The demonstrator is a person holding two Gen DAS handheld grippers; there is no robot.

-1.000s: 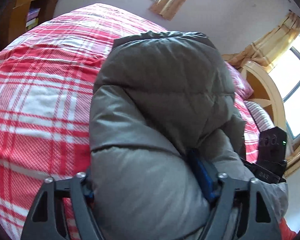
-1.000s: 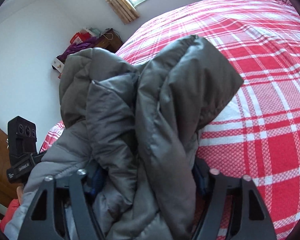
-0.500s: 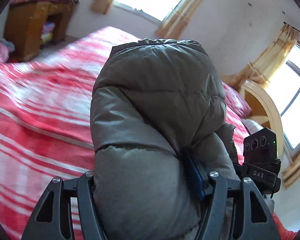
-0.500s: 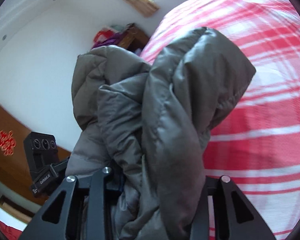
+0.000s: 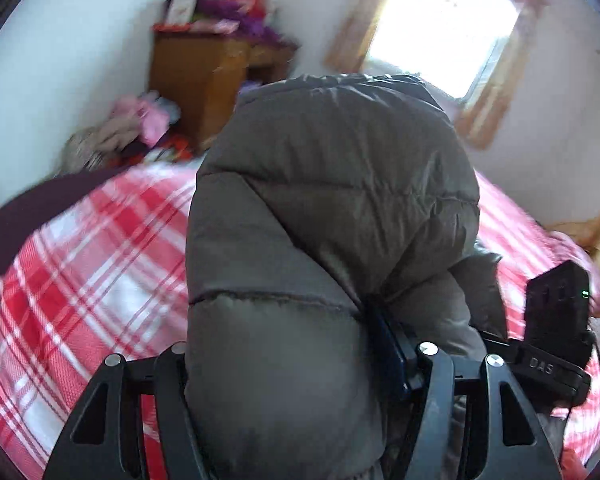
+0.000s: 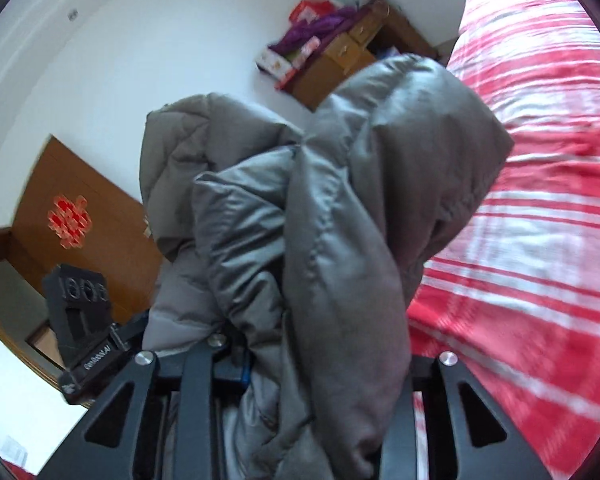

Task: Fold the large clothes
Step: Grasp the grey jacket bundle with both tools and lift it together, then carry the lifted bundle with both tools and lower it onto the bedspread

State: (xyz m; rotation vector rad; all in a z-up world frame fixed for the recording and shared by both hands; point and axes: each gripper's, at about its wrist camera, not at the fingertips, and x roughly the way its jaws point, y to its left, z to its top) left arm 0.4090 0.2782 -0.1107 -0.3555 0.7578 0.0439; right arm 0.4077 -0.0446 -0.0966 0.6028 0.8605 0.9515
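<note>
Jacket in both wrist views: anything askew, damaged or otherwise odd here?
No damage shows. The grey jacket is bunched in both grippers, left gripper and right gripper, whose jaws are closing on it, above the plaid bed. Clutter tops the wooden cabinet.

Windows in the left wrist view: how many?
1: a bright window with tan curtains on the far wall, above the grey jacket. Others may be hidden behind it.

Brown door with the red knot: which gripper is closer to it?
Left, probably. The left gripper shows just in front of the door, gripping the grey jacket. The right gripper, closing on the jacket, sits farther over, beside the red plaid bed.
</note>
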